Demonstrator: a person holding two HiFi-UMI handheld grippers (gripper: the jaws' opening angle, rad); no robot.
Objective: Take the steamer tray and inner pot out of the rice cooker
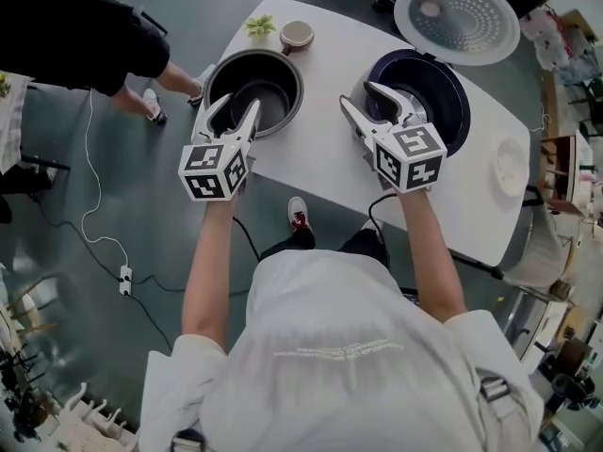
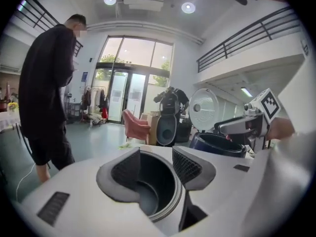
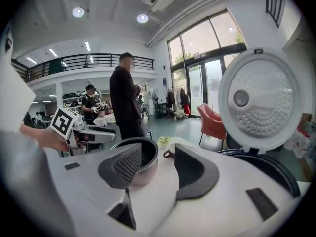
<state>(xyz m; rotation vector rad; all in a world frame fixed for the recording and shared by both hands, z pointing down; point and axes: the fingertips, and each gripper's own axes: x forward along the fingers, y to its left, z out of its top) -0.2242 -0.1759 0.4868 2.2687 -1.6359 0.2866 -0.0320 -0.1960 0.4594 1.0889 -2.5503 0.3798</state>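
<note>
We see a long white surface (image 1: 330, 92) running from the upper middle of the head view down toward the right. At its upper right stands the rice cooker (image 1: 456, 90), with its round dimpled lid (image 1: 457, 17) swung up and back. The inner pot (image 1: 273, 83) is out of the cooker. It stands upright on the surface near the left end, well apart from the cooker body.

Our left gripper (image 1: 238, 111) hangs over the near rim of the inner pot. In the left gripper view its jaws stand apart, and the pot (image 2: 153, 191) shows in the gap beyond them with neither pad on it. Our right gripper (image 1: 363, 100) hangs over the near left rim of the rice cooker. Its jaws are also spread with nothing between the pads. In the right gripper view (image 3: 158, 164) the pot (image 3: 148, 154) lies beyond to the left and the lid (image 3: 259, 100) rises at the right.

A pale round dish (image 1: 510, 166) lies near the right edge of the surface. A small cup (image 1: 297, 34) and a green sprig (image 1: 259, 26) sit at the far end, behind the pot.
</note>
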